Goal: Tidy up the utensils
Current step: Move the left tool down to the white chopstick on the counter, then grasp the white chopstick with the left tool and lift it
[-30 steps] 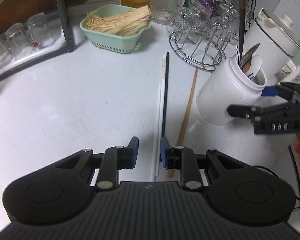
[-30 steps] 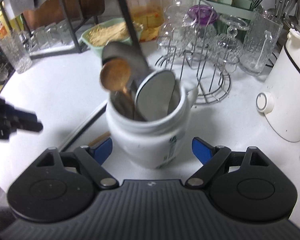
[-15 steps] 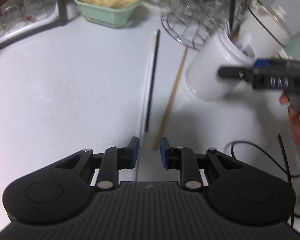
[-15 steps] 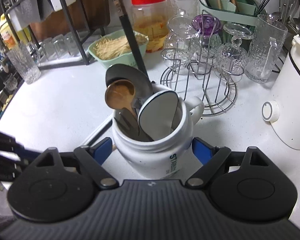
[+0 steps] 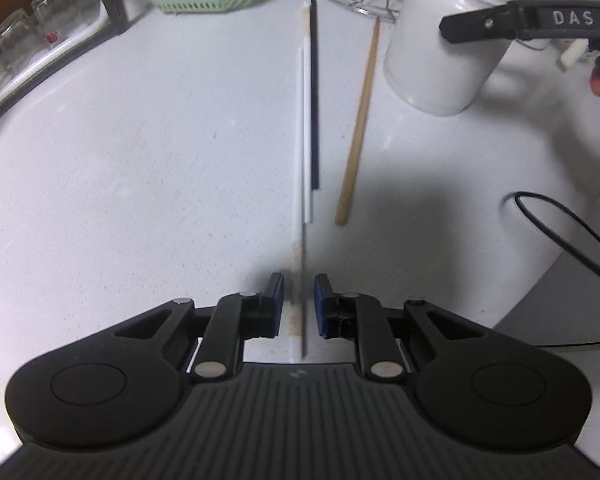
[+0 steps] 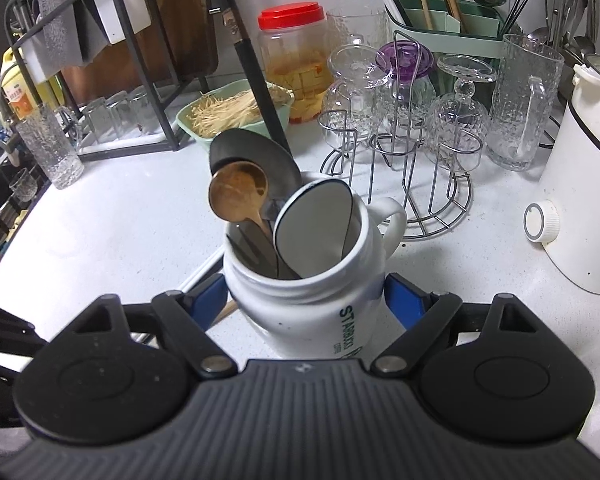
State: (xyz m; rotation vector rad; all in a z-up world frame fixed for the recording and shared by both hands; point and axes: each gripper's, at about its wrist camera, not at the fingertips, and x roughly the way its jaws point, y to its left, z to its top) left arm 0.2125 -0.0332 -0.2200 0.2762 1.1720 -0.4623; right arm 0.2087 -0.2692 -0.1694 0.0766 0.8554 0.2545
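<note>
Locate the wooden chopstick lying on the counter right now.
In the left wrist view, the wooden chopstick lies flat on the counter, right of the black and white chopsticks and just left of the white mug.

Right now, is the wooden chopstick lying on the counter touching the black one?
No, the wooden chopstick lies apart from the black chopstick, with bare counter between them.

glossy white ceramic mug (image 6: 300, 300); wooden spoon (image 6: 238, 192); matt speckled counter (image 5: 140, 160); wooden chopstick (image 5: 360, 120).
</note>
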